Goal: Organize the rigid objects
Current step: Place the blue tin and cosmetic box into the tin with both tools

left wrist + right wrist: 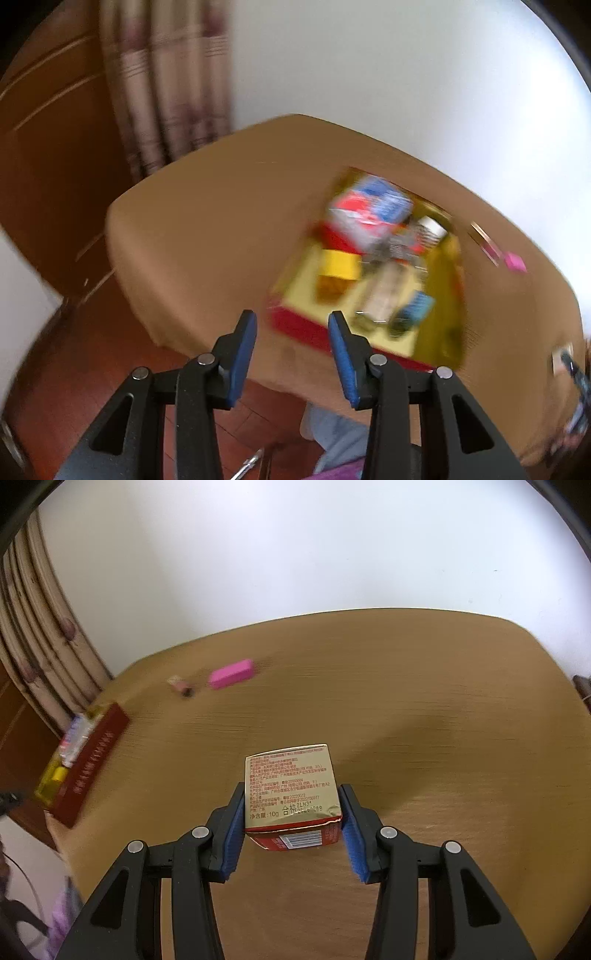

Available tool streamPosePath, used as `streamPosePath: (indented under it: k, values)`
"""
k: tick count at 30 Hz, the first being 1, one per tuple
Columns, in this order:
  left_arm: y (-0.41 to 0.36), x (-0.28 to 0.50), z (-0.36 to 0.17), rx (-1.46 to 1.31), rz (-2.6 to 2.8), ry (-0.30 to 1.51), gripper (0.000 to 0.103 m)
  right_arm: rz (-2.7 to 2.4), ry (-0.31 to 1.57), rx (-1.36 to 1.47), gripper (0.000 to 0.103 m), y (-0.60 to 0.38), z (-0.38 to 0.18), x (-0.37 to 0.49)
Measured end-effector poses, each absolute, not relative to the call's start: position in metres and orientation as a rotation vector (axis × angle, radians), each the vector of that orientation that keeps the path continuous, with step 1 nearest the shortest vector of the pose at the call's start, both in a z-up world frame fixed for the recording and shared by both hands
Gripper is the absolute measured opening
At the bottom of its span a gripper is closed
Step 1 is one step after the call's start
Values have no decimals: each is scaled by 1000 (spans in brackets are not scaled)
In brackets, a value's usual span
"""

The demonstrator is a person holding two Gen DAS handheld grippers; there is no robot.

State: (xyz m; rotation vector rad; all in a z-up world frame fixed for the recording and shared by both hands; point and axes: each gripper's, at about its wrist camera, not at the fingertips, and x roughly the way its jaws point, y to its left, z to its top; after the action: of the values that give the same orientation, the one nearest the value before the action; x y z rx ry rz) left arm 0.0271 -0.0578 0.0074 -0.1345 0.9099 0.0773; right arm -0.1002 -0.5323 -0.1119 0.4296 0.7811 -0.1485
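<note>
Glossy gold-and-red carton [292, 794] clamped between right tongs [293, 827] over woodgrain desk [424, 709]; left tongs [292, 350] spread, empty; pink block [231, 674] lies apart

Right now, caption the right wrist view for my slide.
Right claw grips a gold carton above the wooden table; pink block beyond.

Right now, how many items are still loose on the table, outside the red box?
3. The gold carton sits between the right gripper's fingers; the pink block and a small bottle lie toward the far edge. Others may be out of view.
</note>
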Motion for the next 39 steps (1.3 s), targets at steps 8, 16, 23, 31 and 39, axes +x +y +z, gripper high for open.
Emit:
streamPosePath:
  k: [8, 16, 23, 31, 39]
  values:
    - [-14, 21, -26, -278, 146, 1022, 42, 149, 723, 437, 44, -429, -44, -48]
    - [-29, 20, -31, -319, 4, 1063, 42, 379, 785, 340, 44, -310, -12, 73]
    - [-19, 17, -32, -361, -23, 1083, 42, 376, 878, 295, 44, -266, -34, 127]
    - [-12, 21, -42, -398, -27, 1138, 42, 326, 930, 267, 45, -259, -58, 143]
    - [-13, 24, -45, -393, -30, 1162, 42, 329, 933, 303, 47, -264, -66, 144]
